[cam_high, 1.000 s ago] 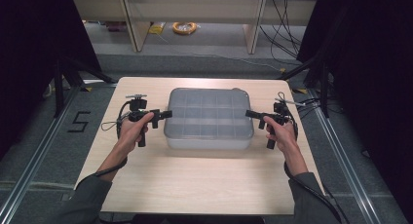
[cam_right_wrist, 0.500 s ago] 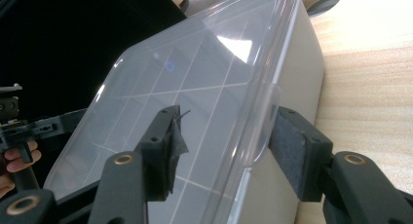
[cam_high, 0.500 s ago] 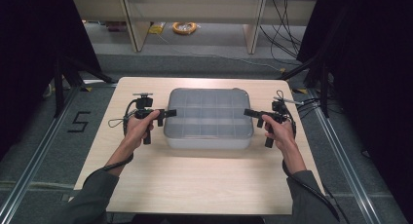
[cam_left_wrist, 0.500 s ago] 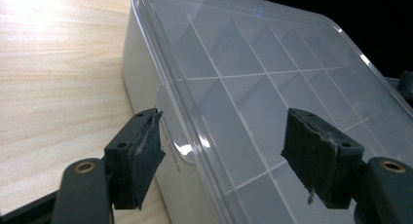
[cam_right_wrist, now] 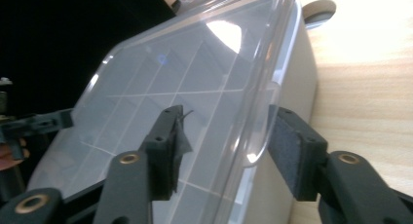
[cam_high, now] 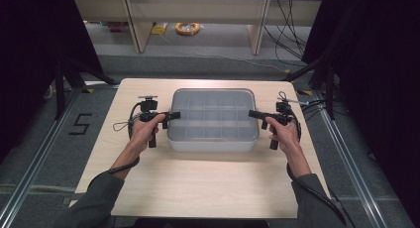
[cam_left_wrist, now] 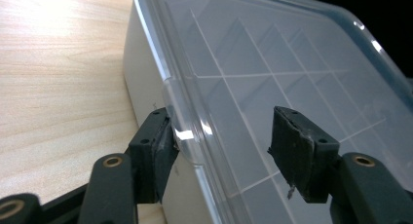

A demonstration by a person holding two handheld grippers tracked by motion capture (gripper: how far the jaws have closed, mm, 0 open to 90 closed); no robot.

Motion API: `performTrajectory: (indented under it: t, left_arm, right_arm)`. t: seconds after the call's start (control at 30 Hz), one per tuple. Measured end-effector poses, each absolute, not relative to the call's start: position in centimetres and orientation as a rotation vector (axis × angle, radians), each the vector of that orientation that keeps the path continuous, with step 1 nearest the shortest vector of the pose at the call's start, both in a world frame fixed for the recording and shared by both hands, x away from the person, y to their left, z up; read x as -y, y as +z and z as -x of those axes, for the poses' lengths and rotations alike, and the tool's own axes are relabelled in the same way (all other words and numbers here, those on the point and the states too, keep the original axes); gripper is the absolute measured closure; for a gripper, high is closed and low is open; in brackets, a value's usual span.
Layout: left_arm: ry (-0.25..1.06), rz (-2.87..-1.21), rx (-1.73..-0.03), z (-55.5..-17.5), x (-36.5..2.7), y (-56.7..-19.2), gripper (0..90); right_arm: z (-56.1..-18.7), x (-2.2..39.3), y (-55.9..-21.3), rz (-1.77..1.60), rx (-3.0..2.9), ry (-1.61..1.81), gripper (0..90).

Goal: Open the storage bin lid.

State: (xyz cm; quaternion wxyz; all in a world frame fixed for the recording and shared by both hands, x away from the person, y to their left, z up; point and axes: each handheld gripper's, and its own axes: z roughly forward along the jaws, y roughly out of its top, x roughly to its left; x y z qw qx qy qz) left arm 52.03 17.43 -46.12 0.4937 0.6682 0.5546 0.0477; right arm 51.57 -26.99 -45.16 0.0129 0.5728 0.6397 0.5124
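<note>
At the middle of the pale wooden surface [cam_high: 198, 183] sits a clear lidded plastic compartment box [cam_high: 213, 120]. Left tongs [cam_high: 174, 115] and right tongs [cam_high: 253, 114], just closing, straddle its lid edges, not yet clamped. Grey floor [cam_high: 223, 64], wooden shelving [cam_high: 133, 20] beyond.

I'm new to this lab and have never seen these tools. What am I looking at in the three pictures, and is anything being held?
A person sits at a wooden table with a hand-held two-jaw tool in each hand: the left gripper and the right gripper. The high view comes from a fixed camera above the table. The other two come from cameras riding on the grippers, looking along their black jaws.

On the table lies a clear box with a lid and inner dividers. Each gripper straddles the lid's rim at one end of the box, on a small tab. Both sets of jaws have just been closing, with the rim between them. In the left gripper view one pad touches the tab while the other stands off, so nothing is clamped or lifted yet.
</note>
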Motion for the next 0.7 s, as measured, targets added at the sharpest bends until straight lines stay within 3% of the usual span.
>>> performTrajectory:
  t: [0.07,0.33,0.7]
  left_arm:
    - [0.132,-1.611,-1.328,-51.8,-17.5,-45.8,44.1]
    - [0.164,-1.541,-1.316,-51.1,-17.8,-44.5,49.5]
    - [0.250,-1.458,-1.318,-49.7,-17.7,-42.3,56.0]
  right_arm:
    - [-51.5,27.1,-45.0,-1.773,-1.969,1.659,59.2]
    - [-51.3,26.3,-43.4,-1.739,-1.976,1.626,57.8]
    - [-50.4,27.0,-41.8,-1.635,-1.974,1.702,65.0]
